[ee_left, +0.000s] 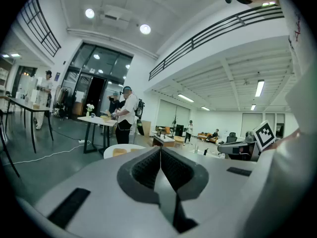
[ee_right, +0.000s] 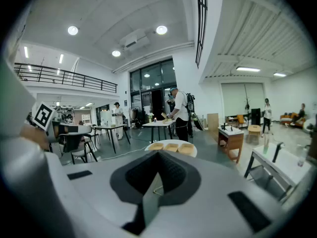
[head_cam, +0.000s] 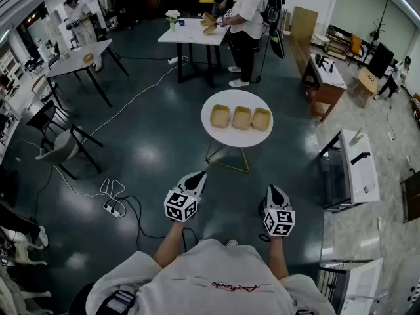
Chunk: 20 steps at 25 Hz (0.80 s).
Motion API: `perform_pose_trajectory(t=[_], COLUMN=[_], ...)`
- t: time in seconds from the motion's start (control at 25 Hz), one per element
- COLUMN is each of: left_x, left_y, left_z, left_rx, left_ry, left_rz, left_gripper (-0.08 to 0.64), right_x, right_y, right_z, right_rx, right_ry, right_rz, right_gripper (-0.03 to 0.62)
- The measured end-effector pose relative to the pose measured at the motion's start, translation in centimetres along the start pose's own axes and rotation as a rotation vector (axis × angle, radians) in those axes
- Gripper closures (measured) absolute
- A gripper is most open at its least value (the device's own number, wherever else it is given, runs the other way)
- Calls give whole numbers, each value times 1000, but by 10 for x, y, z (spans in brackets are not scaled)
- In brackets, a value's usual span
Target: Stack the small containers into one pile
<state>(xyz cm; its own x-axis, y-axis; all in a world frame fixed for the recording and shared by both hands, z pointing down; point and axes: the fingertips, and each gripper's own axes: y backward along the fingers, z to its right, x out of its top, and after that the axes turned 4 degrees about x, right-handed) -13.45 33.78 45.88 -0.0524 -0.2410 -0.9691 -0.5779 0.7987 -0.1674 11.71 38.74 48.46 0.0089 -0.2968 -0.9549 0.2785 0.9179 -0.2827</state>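
Observation:
Three small tan containers stand in a row on a round white table (head_cam: 237,140) ahead of me: the left one (head_cam: 220,116), the middle one (head_cam: 241,118) and the right one (head_cam: 262,119). They also show far off in the right gripper view (ee_right: 171,147), and one edge in the left gripper view (ee_left: 120,151). My left gripper (head_cam: 199,178) and right gripper (head_cam: 274,192) hang side by side well short of the table, over the floor. Both are shut with nothing between the jaws.
A person (head_cam: 248,18) stands at a white table (head_cam: 191,33) beyond the round one. Dark chairs (head_cam: 60,136) and another table (head_cam: 79,59) are to the left, a power strip with cables (head_cam: 113,208) lies on the floor, desks (head_cam: 356,165) to the right.

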Motion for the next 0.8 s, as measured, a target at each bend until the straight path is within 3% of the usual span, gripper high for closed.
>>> perform_pose_trajectory(t=[0.8], left_x=[2], left_y=[8], left_z=[-32], left_rx=[-42], left_ry=[0], left_rz=[-3], left_gripper=[546], right_x=[3], right_y=[-12], right_z=[-37], right_rx=[-35], right_ry=[-3], right_rz=[30], right_gripper=[572])
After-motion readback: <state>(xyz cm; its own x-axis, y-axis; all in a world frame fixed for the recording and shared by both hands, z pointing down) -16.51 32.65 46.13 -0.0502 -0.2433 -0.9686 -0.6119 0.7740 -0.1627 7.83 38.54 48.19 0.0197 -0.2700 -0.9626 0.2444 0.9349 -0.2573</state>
